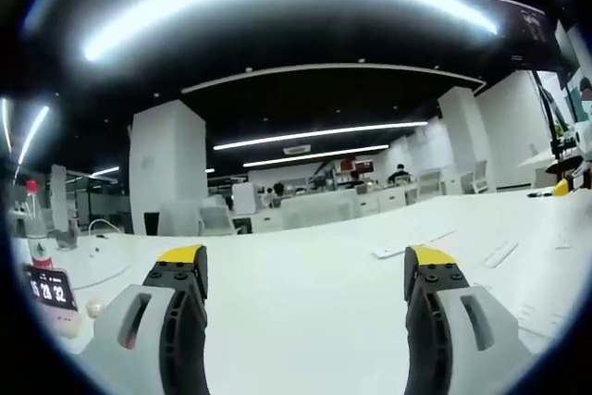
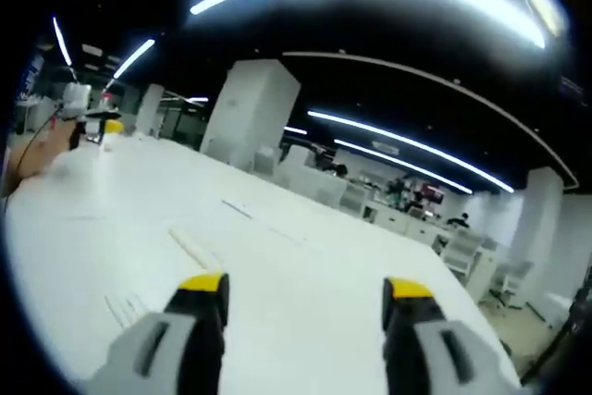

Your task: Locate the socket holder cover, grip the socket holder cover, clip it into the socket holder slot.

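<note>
Left gripper (image 1: 305, 270) hovers with jaws wide apart over the white table (image 1: 305, 321), gripping nothing; a digital clock (image 1: 51, 289) sits at its left. Right gripper (image 2: 305, 302) likewise gapes empty above the table, thin white strips (image 2: 190, 247) lying ahead; which one is the socket holder cover cannot be told.

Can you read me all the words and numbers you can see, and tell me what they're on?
"15 20 32", as best it reads: pale digits on the small dark clock on the white table, left gripper view.
Bottle label beside it: too blurred to read.
Red sign far back in the office: too small to read.
Right gripper view: no readable text.
</note>
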A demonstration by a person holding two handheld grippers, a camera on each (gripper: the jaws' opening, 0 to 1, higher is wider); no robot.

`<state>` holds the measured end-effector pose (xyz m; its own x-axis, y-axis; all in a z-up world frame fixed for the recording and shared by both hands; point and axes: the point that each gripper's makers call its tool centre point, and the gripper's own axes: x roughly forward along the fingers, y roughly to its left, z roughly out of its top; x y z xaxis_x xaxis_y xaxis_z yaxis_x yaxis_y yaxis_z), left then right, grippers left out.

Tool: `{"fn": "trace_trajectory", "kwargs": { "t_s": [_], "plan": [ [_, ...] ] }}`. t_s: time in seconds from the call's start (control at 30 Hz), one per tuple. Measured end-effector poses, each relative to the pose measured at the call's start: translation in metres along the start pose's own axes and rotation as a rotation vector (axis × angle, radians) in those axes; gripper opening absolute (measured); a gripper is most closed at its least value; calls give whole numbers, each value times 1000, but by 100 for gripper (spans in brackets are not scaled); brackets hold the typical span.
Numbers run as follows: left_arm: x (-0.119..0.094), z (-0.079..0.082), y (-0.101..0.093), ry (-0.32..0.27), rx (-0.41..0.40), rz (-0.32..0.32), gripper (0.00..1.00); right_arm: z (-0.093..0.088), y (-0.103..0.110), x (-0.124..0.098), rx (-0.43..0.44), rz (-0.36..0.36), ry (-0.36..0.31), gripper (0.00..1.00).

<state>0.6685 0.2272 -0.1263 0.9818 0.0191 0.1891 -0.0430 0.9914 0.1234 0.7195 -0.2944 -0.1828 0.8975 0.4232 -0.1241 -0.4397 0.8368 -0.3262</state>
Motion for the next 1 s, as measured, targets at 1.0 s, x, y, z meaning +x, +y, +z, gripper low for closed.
{"fn": "trace_trajectory", "kwargs": {
  "t_s": [1.0],
  "plan": [
    [0, -9, 6, 26, -6, 2, 85, -17, -8, 0, 13, -41, 51, 67]
  ]
}}
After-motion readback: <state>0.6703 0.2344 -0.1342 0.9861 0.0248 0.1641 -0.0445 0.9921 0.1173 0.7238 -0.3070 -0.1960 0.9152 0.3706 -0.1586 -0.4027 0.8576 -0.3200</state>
